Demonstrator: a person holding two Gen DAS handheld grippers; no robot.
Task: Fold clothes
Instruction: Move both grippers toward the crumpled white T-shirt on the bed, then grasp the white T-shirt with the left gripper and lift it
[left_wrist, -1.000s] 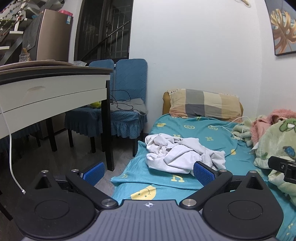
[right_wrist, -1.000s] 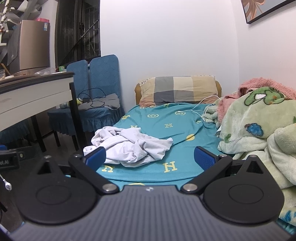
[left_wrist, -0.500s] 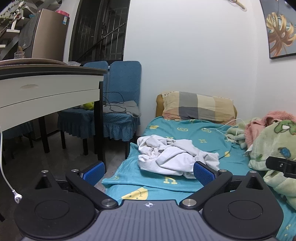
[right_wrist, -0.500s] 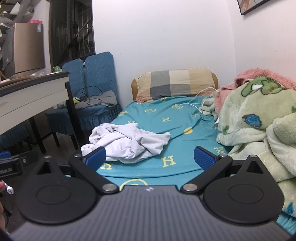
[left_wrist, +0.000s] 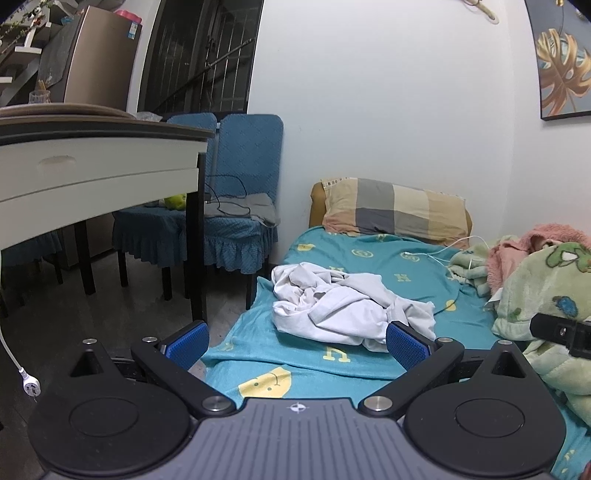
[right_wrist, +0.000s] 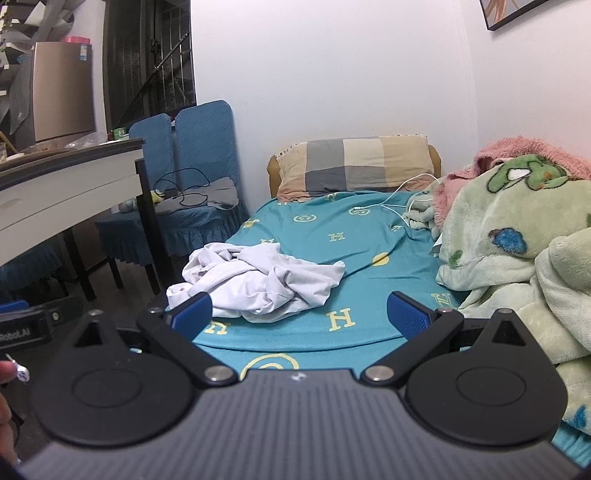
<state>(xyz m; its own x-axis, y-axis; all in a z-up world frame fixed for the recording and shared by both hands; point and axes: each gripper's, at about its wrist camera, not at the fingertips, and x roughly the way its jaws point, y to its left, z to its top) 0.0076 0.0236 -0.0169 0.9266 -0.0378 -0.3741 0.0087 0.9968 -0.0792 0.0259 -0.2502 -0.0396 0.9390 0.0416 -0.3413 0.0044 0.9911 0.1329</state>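
A crumpled white garment (left_wrist: 347, 302) lies in a heap on the teal bedsheet (left_wrist: 369, 258), near the bed's left edge. The right wrist view shows the same garment (right_wrist: 258, 284) ahead and to the left on the teal bedsheet (right_wrist: 332, 236). My left gripper (left_wrist: 297, 341) is open, short of the heap, with nothing between its blue pads. My right gripper (right_wrist: 299, 312) is open too, held above the foot of the bed, empty. Part of the right gripper's body (left_wrist: 561, 332) shows at the right edge of the left wrist view.
A checked pillow (left_wrist: 395, 210) lies at the head of the bed. Green and pink blankets (right_wrist: 517, 236) pile along the right side, with a white cable (right_wrist: 399, 195) beside them. A white desk (left_wrist: 92, 166) and blue chairs (left_wrist: 240, 206) stand left of the bed.
Both grippers have shifted slightly in view; the garment sits a little nearer and more to the right in the left wrist view. Both stay open and the cloth has not moved.
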